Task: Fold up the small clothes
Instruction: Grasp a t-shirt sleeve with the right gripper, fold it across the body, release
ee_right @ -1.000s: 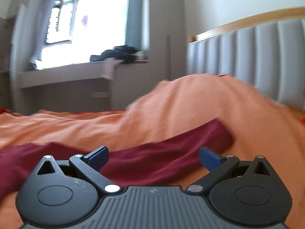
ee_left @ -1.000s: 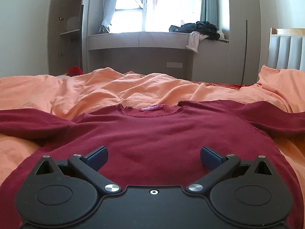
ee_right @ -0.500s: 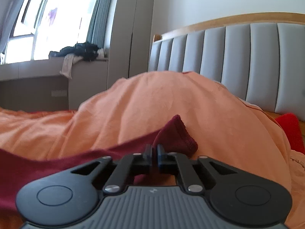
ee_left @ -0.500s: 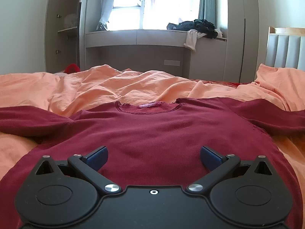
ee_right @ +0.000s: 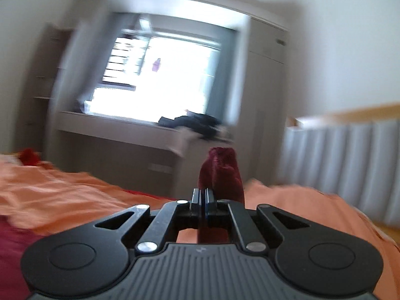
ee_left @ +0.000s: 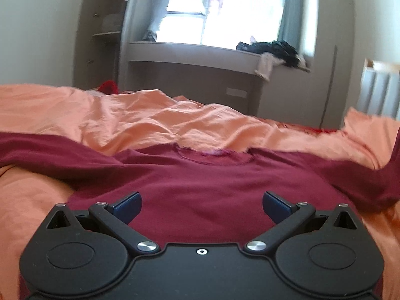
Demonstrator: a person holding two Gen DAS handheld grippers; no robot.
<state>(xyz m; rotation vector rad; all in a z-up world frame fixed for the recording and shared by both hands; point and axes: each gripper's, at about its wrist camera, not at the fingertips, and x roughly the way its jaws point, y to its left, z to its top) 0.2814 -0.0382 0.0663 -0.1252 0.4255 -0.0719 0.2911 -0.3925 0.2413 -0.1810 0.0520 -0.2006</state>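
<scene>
Left gripper (ee_left: 201,203) hovers low over the shirt (ee_left: 200,190), jaws spread wide, nothing between them. Shirt is dark red, long-sleeved, lying flat on the orange bedding (ee_left: 150,120); its chest fills the gap between the jaws and runs on ahead to the collar (ee_left: 212,153), straight in front. One sleeve stretches out left of the jaws across the bedding; the other goes right and rises at the frame edge. Can't tell if the fingertips touch the fabric.

Right gripper (ee_right: 202,197) has its jaws pressed together, pinching the sleeve (ee_right: 221,172). The cuff end sticks up just ahead of and slightly right of the jaws, bunched and upright, lifted clear of the bedding (ee_right: 62,192). More red fabric shows under the jaws and at the lower left edge. View is motion-blurred.

Background, well ahead of both jaws: window (ee_left: 225,12) with curtains, a sill ledge (ee_left: 190,52) below it, dark clothes pile (ee_left: 272,50) on the ledge to the right. Padded grey headboard (ee_right: 345,155) off to the right of the right jaws. Small red thing (ee_right: 28,155) far left on the bed, too blurred to identify.
</scene>
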